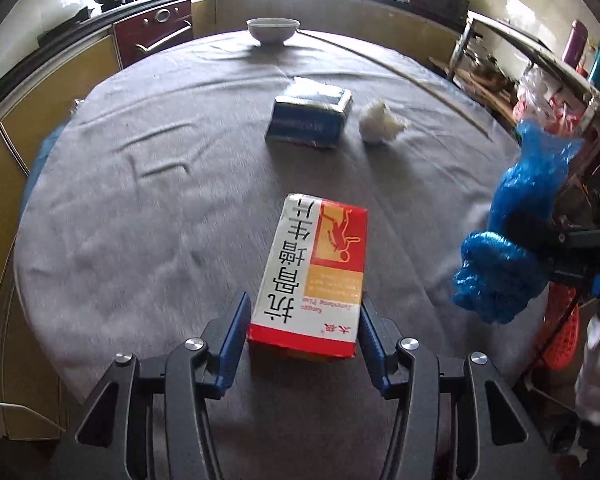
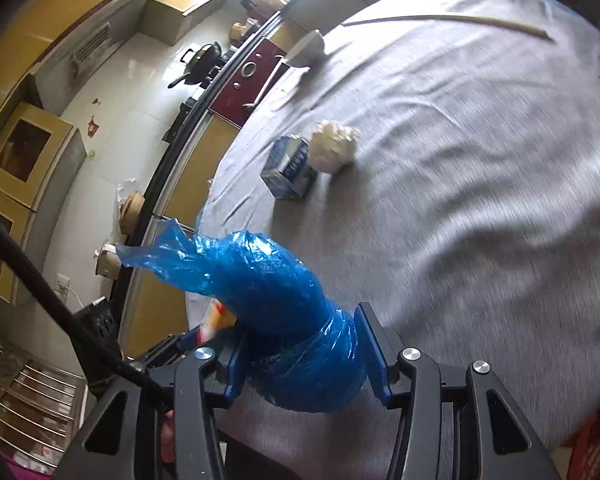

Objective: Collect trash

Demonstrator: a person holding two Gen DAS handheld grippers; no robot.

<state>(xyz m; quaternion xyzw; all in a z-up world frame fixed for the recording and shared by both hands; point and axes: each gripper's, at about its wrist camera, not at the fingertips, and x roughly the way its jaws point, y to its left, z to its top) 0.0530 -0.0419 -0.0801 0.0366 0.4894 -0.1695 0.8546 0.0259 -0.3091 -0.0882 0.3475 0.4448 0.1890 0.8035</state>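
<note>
With left gripper (image 1: 302,332) pinching the red-and-white box (image 1: 314,276) and right gripper (image 2: 300,354) clamped on the blue bag (image 2: 268,292), open bag mouth before dropping box inside.

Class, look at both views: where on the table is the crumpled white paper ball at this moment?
The crumpled white paper ball lies on the grey tablecloth, just right of the blue box in the left wrist view, beyond the red and white box.
</note>
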